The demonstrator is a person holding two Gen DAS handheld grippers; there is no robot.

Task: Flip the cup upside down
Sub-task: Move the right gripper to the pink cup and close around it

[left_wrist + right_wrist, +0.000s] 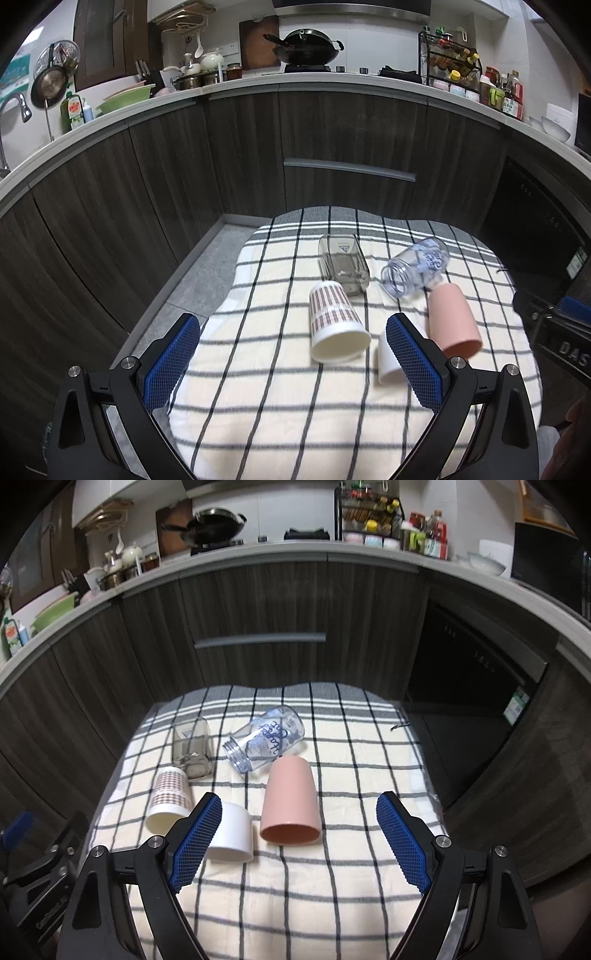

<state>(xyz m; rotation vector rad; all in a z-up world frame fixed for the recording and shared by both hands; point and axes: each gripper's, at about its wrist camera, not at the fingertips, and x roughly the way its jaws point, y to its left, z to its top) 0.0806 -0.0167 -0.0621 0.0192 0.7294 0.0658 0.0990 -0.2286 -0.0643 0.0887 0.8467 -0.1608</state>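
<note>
Several cups lie on their sides on a checked cloth (280, 406) (369, 768). A pink cup (290, 805) (452, 321) lies with its mouth toward me. Left of it lie a plain white cup (232, 832) (386, 362) and a plaid paper cup (168, 799) (334, 319). Behind them lie a smoky glass tumbler (192, 749) (343, 262) and a clear glass jar with blue lettering (267, 736) (415, 267). My left gripper (291, 338) is open and empty, just short of the plaid cup. My right gripper (297, 812) is open and empty, its fingers on either side of the pink cup's mouth.
The cloth covers a low table in front of dark wood kitchen cabinets (332, 140) with a drawer handle (258, 640). A dark appliance (476, 672) stands at the right. The left gripper's body (40, 864) shows at the lower left of the right wrist view.
</note>
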